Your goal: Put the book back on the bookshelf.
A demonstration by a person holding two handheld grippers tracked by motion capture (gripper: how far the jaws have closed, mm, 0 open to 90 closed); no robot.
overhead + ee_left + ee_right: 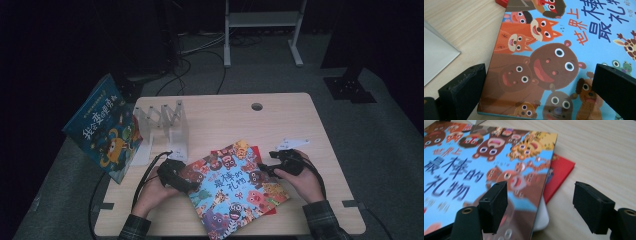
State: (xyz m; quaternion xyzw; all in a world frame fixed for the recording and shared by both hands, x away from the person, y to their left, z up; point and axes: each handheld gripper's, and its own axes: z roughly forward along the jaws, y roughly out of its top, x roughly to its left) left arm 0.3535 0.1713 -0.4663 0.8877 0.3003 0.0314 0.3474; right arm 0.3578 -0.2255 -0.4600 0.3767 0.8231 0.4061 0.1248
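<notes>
A colourful picture book (231, 194) with cartoon animals lies tilted on the table's near middle, on top of a red book (256, 150). My left gripper (192, 186) is at the book's left edge. In the left gripper view its jaws stand wide apart, open (539, 87), with the book's (554, 57) corner lying between them. My right gripper (262, 169) is at the book's right side. Its jaws (544, 205) are apart, one over the cover (461, 170), one past the edge, not pressing on it. The red book (560, 172) pokes out beneath.
A blue book (102, 130) leans off the table's left edge beside a clear book rack (165, 125). The wooden table (280, 120) has a cable hole (257, 106) at the back. A white rounded thing (542, 218) shows under the book's edge.
</notes>
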